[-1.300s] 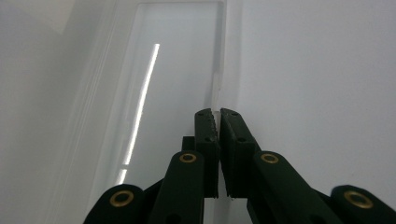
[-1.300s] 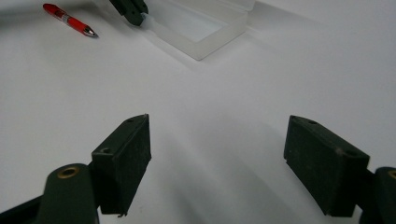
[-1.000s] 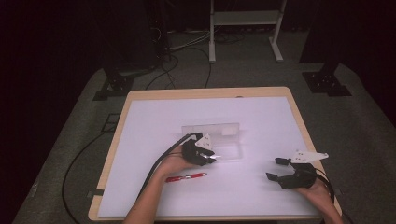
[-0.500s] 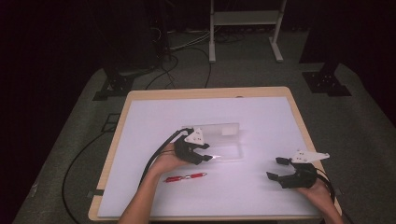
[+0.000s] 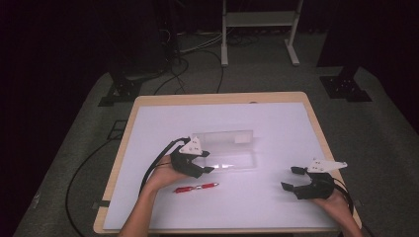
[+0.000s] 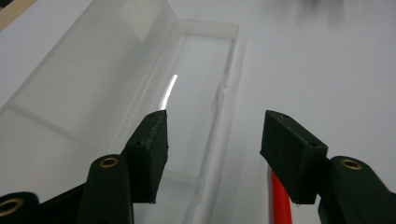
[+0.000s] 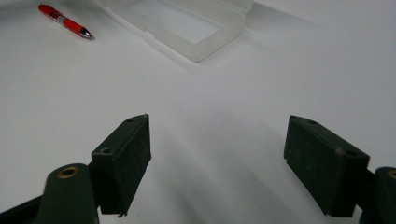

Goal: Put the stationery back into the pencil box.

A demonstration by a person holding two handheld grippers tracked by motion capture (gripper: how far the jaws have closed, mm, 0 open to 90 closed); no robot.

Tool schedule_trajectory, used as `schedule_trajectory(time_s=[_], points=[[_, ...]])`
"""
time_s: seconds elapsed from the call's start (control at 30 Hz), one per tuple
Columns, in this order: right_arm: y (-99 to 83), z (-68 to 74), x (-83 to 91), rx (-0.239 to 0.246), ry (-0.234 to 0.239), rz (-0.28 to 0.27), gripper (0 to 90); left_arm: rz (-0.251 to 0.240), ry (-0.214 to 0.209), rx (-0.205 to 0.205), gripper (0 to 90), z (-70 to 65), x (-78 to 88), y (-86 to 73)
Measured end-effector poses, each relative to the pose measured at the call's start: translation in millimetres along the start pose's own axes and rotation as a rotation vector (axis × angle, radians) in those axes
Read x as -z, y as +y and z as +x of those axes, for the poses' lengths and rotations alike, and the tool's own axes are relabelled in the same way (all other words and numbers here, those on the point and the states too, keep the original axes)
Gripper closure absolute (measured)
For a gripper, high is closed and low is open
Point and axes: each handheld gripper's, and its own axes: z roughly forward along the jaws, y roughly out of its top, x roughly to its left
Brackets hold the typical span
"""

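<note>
A clear plastic case (image 5: 232, 157) lies open mid-table, its lid (image 5: 222, 137) folded back. My left gripper (image 5: 206, 162) hovers at the case's left end; its jaws have just been opening and nothing is between them. In the left gripper view the case tray (image 6: 198, 88) and its lid (image 6: 93, 74) stretch ahead of the open left gripper (image 6: 212, 149). A red pen (image 5: 196, 187) lies on the table just in front of the left hand, its barrel (image 6: 280, 200) beside one jaw. My right gripper (image 5: 292, 178) rests open at the near right, empty (image 7: 217, 163).
The white table top (image 5: 276, 128) has a wooden rim (image 5: 217, 97). From the right gripper view the red pen (image 7: 65, 21) and the case (image 7: 187, 23) lie far ahead. Cables (image 5: 163, 158) trail off the left side. A white stand (image 5: 257, 19) and dark floor lie beyond.
My left gripper has moved left and back from the pen to the case's left end, and its jaws have spread. The pen lies alone on the table. The right gripper has kept still.
</note>
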Motion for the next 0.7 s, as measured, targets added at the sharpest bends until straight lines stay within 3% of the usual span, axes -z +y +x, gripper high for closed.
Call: schedule_trajectory(time_s=[0.33, 0.4, 0.5, 0.7], points=[[0.4, 1.8, -1.1, 0.004, 0.002, 0.003, 22.4, 0.003, 0.011, 0.007, 36.1, -5.2, 16.7, -8.7], [0.6, 2.6, -1.9, 0.009, 0.003, 0.007, 22.4, 0.001, 0.035, 0.011, 33.2, -8.3, 20.6, -13.1], [0.5, 3.0, -2.4, 0.009, 0.004, 0.011, 22.4, -0.001, 0.038, 0.014, 32.4, -9.5, 22.6, -16.2], [0.2, 2.9, -2.8, 0.007, 0.007, 0.011, 22.4, 0.032, 0.030, 0.015, 32.4, -13.8, 24.1, -24.0]])
